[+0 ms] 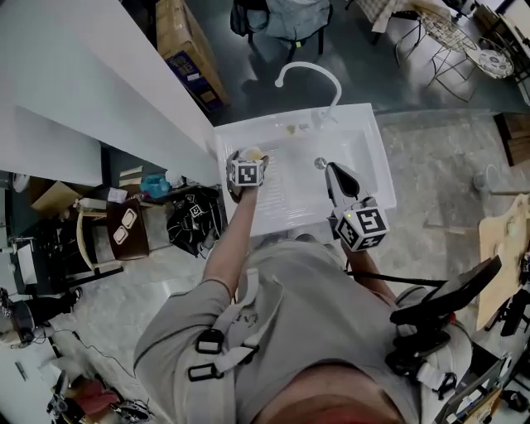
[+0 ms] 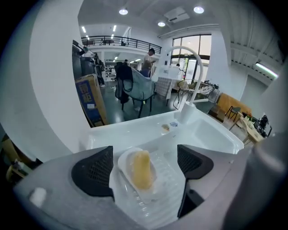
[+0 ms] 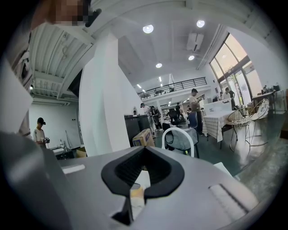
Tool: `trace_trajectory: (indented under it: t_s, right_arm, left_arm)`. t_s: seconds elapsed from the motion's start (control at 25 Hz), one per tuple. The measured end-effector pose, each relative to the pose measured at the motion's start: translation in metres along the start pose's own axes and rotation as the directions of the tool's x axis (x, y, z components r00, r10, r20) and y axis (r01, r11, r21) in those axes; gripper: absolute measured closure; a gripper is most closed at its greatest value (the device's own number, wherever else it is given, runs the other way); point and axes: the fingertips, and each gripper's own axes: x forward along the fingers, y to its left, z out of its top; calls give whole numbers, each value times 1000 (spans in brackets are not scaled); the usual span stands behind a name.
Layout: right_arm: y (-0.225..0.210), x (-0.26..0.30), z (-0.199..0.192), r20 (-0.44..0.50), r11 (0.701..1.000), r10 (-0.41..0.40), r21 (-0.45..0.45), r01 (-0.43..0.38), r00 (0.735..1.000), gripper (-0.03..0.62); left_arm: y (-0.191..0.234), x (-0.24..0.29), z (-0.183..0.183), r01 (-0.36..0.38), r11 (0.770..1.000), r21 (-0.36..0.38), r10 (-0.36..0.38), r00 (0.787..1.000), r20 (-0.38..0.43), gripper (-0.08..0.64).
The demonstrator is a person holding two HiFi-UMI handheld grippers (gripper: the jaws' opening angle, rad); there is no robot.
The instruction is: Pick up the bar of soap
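The yellow bar of soap point(image 2: 141, 169) lies in a white dish point(image 2: 123, 164) on the ribbed drainboard of a white sink point(image 1: 248, 132). My left gripper point(image 2: 143, 165) is open, with one jaw on each side of the dish, not touching the soap. From the head view, that left gripper point(image 1: 246, 166) hangs over the sink's left part, and a bit of the soap point(image 1: 253, 154) shows beside it. My right gripper point(image 1: 334, 172) hovers over the sink's front right, near the drain point(image 1: 320, 163). In its own view the right gripper point(image 3: 143, 173) is shut with nothing held.
A curved white faucet point(image 1: 308, 73) rises at the sink's back edge, with small items point(image 1: 291, 128) on the ledge by it. A white wall point(image 1: 91, 91) runs close along the sink's left. A cardboard box point(image 1: 186, 45) and a chair point(image 1: 286, 21) stand beyond.
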Motion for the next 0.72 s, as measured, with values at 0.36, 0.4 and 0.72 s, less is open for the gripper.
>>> trace_trajectory:
  t_s: [0.36,0.4,0.72]
  right_arm:
    - [-34,-4,-8,-23,999,-46,14,47,999,592]
    - [-37,-5,-9,-25,999,-48,15,49,999,592]
    - [-48,1,-6,-32,999,-50,4,50,998,591]
  left_arm:
    - [6,63,-36,-8,999,37,15,983,-181,120]
    - [8,67,-40,-13,999,41,21,979,-201,128]
    - [11,83,-57,-25,997,74,45,960,-277,163]
